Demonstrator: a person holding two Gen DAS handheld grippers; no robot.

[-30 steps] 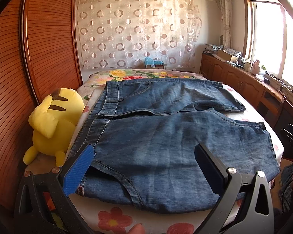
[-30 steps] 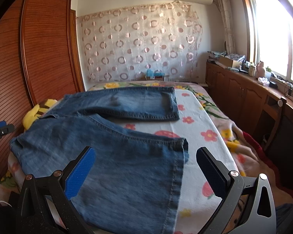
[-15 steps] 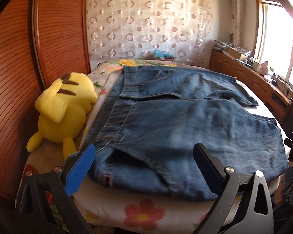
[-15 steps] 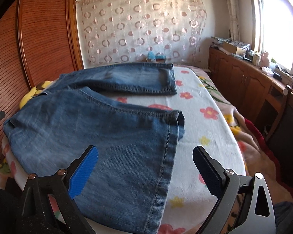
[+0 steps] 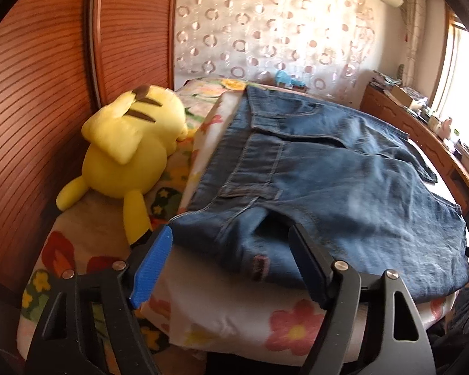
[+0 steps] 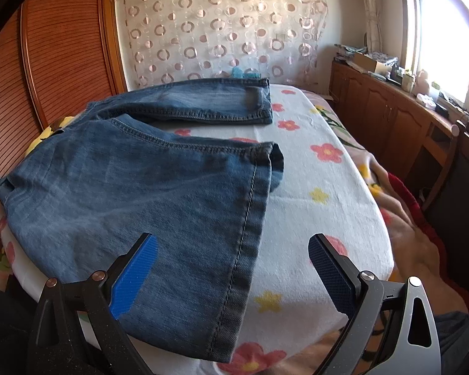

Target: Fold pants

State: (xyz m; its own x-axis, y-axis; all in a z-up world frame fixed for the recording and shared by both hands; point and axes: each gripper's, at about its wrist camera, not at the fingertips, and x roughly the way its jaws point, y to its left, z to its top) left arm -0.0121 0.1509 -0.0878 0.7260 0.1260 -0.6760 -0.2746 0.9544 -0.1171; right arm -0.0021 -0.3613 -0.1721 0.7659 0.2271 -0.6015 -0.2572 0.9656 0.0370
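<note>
**Jeans flat on the bed, first grab closing in**

Nearest, in the left wrist view: left gripper [image 5: 231,257] at the near corner of the jeans [image 5: 328,187], jaws closing, waistband corner and a small reddish label between them, pads seemingly not yet pressing the cloth. Over in the right wrist view: right gripper [image 6: 231,268] spread wide, straddling the hem of the near leg [image 6: 140,203], nothing pinched.

On progress: early going, by the look of it. No fold visible yet — both legs lying apart, a strip of flowered bedsheet [image 6: 312,193] showing between them. Left to do, probably: pinch waist and hem, bring the near leg over the far leg [image 6: 203,103], then fold lengthwise again.

About the jeans themselves: blue denim, faded in patches, spread mostly flat across the bed, waistband at the left edge, hems toward the middle. Near hem slightly turned up at its far corner. Near edge hanging a little over the mattress side.

Further off: yellow plush toy [image 5: 131,147] beside the waistband, against the wooden wardrobe [image 5: 47,93]. Beyond, a patterned curtain [image 6: 222,28].
</note>
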